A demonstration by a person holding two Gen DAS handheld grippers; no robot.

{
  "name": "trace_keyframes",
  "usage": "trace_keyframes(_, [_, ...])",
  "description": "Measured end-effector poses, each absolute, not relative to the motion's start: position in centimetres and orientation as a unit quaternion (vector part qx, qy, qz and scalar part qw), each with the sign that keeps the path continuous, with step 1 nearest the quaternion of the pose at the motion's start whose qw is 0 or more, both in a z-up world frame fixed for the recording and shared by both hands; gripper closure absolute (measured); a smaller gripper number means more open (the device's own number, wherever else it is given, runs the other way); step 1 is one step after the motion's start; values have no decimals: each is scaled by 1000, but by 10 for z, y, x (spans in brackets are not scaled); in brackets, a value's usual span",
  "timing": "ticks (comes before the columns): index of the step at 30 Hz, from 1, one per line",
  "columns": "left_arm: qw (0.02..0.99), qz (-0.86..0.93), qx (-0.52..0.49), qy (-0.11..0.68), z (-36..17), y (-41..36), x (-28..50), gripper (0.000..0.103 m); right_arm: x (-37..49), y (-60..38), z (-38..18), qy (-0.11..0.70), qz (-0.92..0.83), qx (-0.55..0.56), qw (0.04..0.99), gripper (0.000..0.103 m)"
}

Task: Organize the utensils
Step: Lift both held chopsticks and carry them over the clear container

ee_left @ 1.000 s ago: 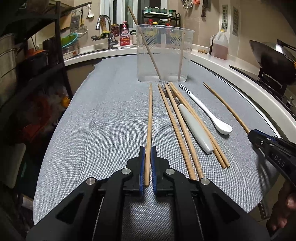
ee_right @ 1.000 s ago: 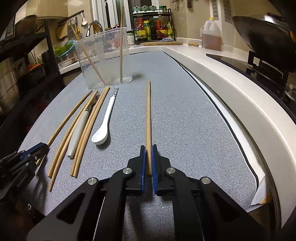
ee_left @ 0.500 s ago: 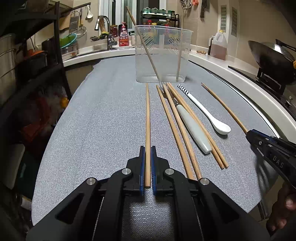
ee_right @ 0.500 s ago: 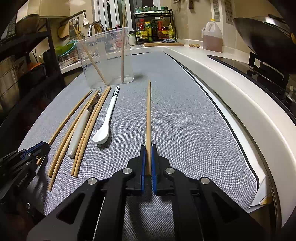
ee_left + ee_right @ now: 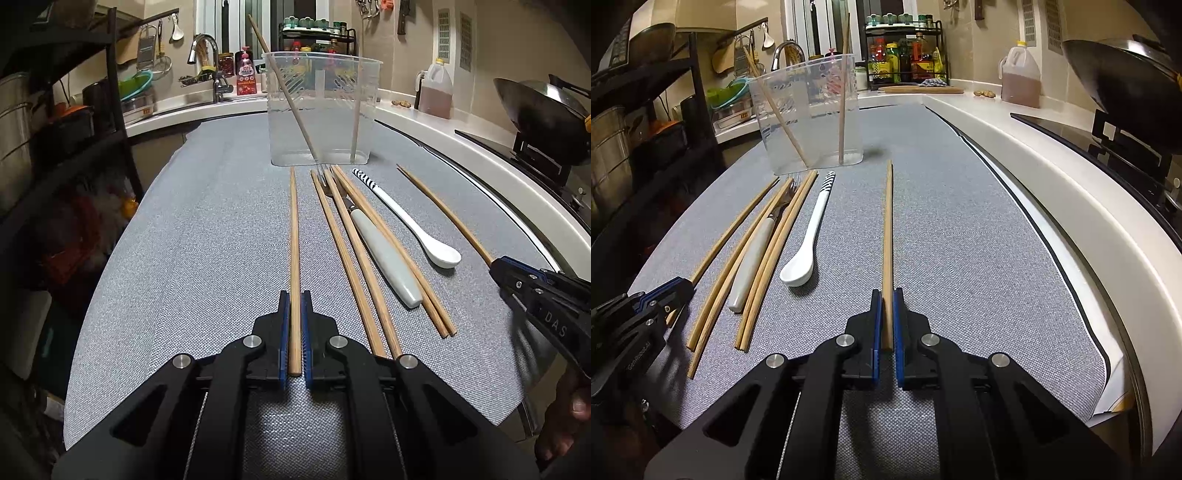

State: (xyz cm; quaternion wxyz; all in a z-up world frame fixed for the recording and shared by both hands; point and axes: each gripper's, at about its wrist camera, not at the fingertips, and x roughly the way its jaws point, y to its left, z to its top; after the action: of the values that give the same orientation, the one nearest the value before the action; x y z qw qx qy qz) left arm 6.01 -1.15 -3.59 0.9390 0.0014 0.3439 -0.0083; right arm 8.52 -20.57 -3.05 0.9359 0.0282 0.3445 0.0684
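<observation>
My left gripper (image 5: 294, 300) is shut on the near end of a wooden chopstick (image 5: 294, 236) that points toward a clear plastic container (image 5: 321, 110). Two chopsticks lean inside the container. To the right lie several loose chopsticks (image 5: 347, 254), a white-handled fork (image 5: 384, 266) and a white spoon (image 5: 410, 229) with a striped handle. My right gripper (image 5: 886, 295) is shut on another chopstick (image 5: 888, 229) right of the spoon (image 5: 809, 240). Each gripper shows at the edge of the other's view: the right gripper (image 5: 498, 266) and the left gripper (image 5: 683, 288).
Everything lies on a grey woven mat (image 5: 221, 240) over a white counter (image 5: 1071, 192). A black wok (image 5: 1126, 74) sits on the stove at the right, with a brown liquid jug (image 5: 1019, 74) behind it. A dark shelf rack (image 5: 74, 129) stands left, and a sink faucet (image 5: 207, 55) is at the back.
Both pairs of jaws have pinched slightly tighter on their chopsticks, and the left chopstick now lies straight between the pads. Neither hand has shifted.
</observation>
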Motion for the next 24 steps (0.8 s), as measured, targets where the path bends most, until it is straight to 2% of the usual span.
trace_keyframes(24, [966, -15, -4, 256, 6, -8, 35, 97, 59, -215, 45, 263, 84, 23, 961, 97])
